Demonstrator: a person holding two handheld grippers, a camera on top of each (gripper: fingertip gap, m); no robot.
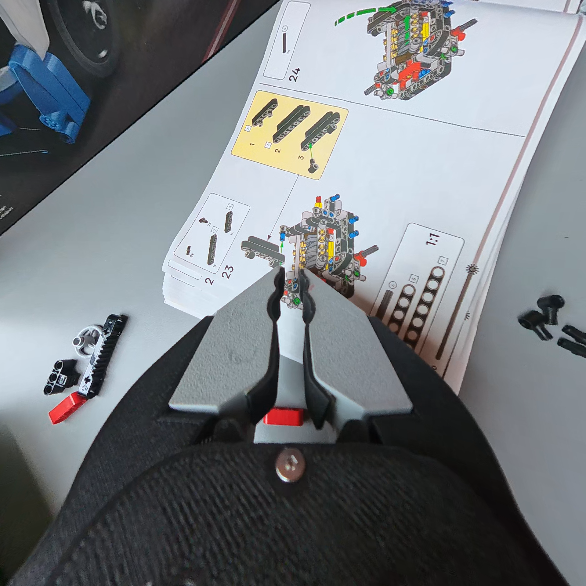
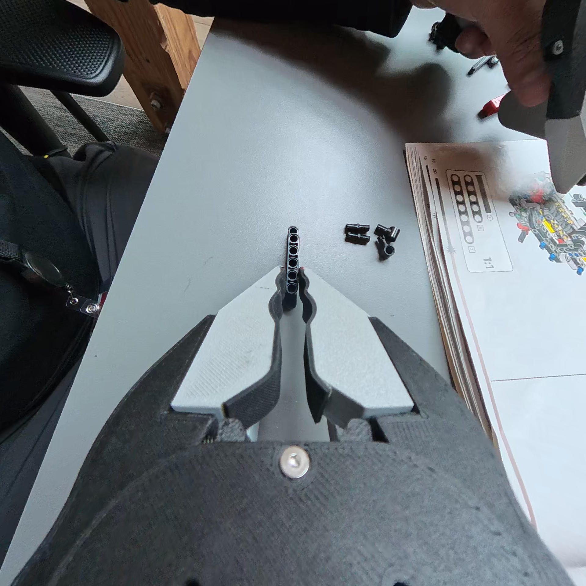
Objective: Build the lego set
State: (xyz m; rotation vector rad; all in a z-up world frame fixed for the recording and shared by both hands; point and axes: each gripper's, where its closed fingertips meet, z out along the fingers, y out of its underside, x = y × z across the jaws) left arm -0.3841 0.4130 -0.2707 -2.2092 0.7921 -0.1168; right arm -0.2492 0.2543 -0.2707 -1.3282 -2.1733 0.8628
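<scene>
Right gripper [image 2: 292, 269], grey wedge fingers with black wavy pads: jaws drawn close, clamped on a long black plastic beam with a row of round holes [image 2: 292, 253]. The beam lies lengthwise between the pads, most of it sticking out past the tips, its far end over the pale grey tabletop [image 2: 253, 142]. Whether the beam's underside touches the table cannot be told.

Just right of the beam, apart from it: a small cluster of black plastic connector pins and elbow pieces [image 2: 371, 237], loose on the table. Further right, the open white paper instruction booklet [image 2: 523, 333] lies flat.

Left gripper [image 1: 291, 272], same build: jaws narrowed to a slim gap with nothing between the tips. It hovers over the near edge of the booklet [image 1: 412, 165], tips above a printed drawing of the model. A red block [image 1: 283, 416] sits deep at the base of the jaws; what it is cannot be told. In the right wrist view a bare hand [image 2: 507, 47] holds this gripper at the top right.

Left of the booklet, a loose group on the table: black toothed rack with a white strip [image 1: 103, 355], small grey wheel-like piece [image 1: 86, 340], short black block with holes [image 1: 60, 375], red flat piece [image 1: 66, 409].

Dark printed box with a blue model picture [image 1: 47, 79] at the far left.
</scene>
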